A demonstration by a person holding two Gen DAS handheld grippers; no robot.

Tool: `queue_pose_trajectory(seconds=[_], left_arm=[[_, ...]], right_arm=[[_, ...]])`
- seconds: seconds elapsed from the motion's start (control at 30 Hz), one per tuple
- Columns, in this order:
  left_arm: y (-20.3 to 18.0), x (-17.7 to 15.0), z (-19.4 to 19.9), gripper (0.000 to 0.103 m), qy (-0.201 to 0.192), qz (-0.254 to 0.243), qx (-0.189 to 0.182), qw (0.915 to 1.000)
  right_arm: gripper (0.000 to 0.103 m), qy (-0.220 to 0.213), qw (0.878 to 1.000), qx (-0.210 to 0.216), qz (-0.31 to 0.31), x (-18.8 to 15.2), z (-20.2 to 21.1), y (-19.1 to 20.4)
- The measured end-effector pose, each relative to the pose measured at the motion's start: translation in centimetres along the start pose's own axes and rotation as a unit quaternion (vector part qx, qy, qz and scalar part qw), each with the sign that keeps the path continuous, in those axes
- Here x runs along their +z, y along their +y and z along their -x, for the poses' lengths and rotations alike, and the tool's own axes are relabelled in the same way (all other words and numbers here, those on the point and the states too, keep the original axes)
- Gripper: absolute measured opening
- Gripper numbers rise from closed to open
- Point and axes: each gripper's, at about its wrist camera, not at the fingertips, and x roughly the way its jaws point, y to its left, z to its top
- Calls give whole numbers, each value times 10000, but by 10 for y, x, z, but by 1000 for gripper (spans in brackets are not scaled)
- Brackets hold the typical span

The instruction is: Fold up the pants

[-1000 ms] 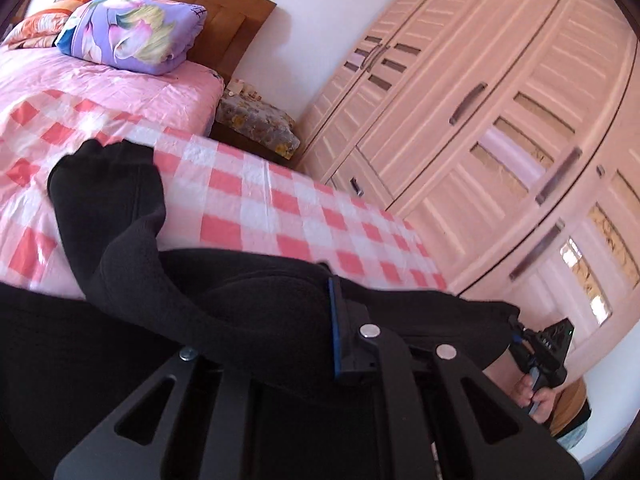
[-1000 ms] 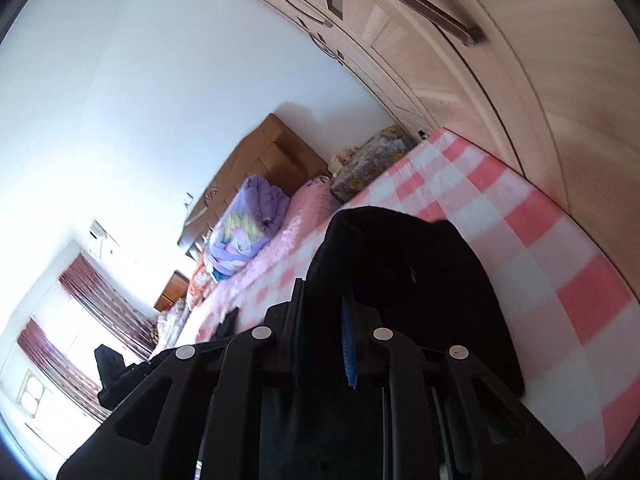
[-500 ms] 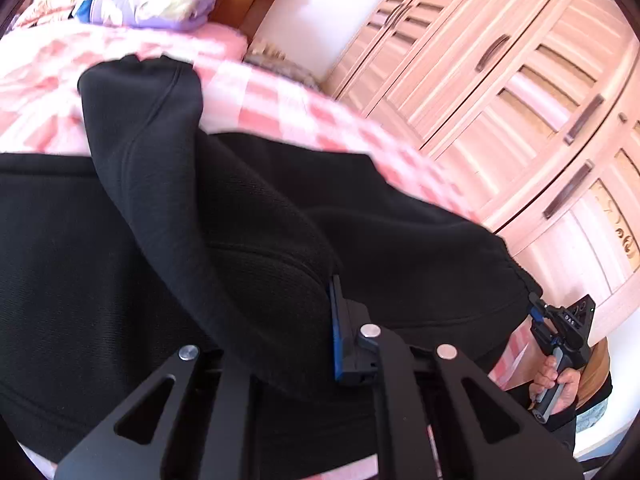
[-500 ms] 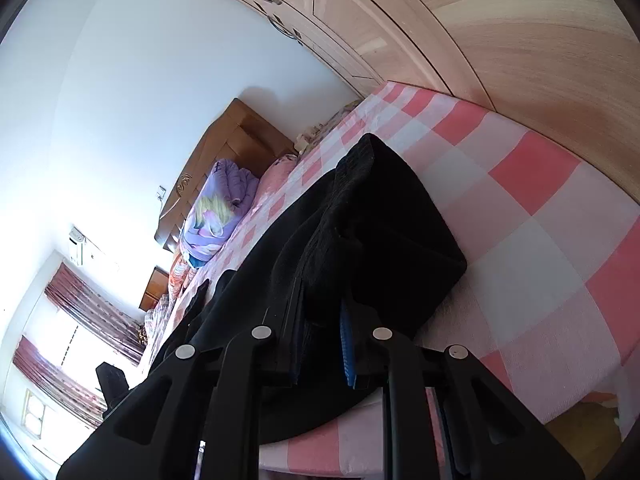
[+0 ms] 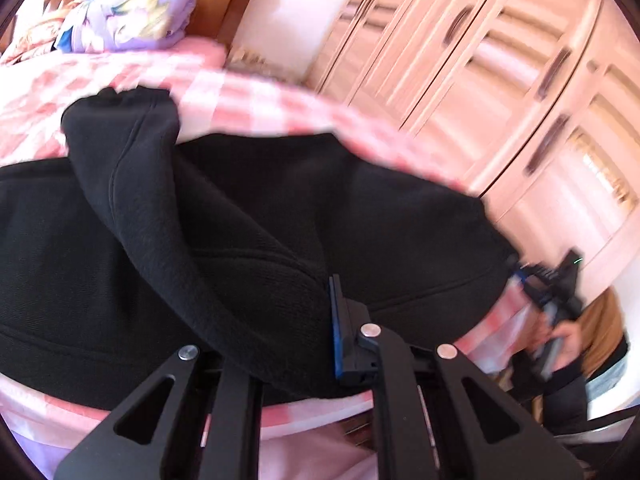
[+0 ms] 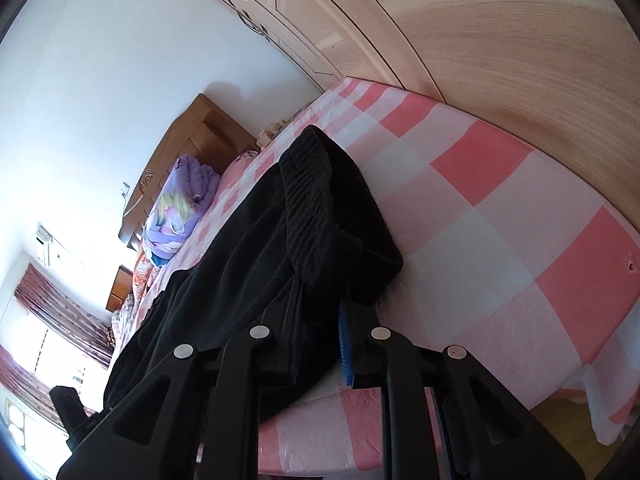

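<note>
Where a second earlier I held them above the bed [image 6: 500, 200], both my left gripper [image 5: 304, 320] and right gripper [image 6: 320, 316] stayed clamped on the black pants [image 5: 240, 220], now lowered flat onto its checked sheet.

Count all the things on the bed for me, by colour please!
Black: 1, the pants, pinched by the left gripper and the right gripper.
Purple: 1, the floral quilt folded by the headboard.
Orange: 1, the patterned pillow beside it.
Total: 3
</note>
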Motion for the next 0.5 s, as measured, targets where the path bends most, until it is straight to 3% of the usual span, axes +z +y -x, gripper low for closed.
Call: queue_pose_trajectory(seconds=[0.07, 0.1, 0.2, 0.3, 0.37, 0.4, 0.43, 0.47, 0.5], left_arm=[[13, -8, -17, 10, 264, 333, -61, 9991], [15, -9, -17, 10, 201, 422, -139, 9988], [11, -5, -13, 11, 184, 271, -96, 9994], [9, -3, -17, 22, 266, 156, 88, 9995], [10, -5, -17, 31, 225, 174, 9, 9996], [9, -5, -15, 52, 226, 195, -163, 9994], [7, -6, -11, 83, 198, 189, -217, 9994], [3, -6, -3, 94, 48, 158, -14, 9999], [2, -3, 0, 98, -65, 132, 145, 9998]], right_arm=[[16, 27, 10000, -9, -18, 1, 3, 2], [16, 16, 10000, -19, -14, 2, 6, 4], [16, -52, 9998, -80, 189, 6, 13, 16], [17, 48, 9983, -483, 324, 2, 1, 16], [22, -9, 9988, -413, 267, -2, 1, 9], [33, 25, 9987, -423, 285, -4, 4, 10], [49, 57, 9982, -511, 324, -4, 6, 12], [56, 44, 9970, -669, 380, -5, 11, 15], [60, -75, 9959, -788, 442, -7, 19, 19]])
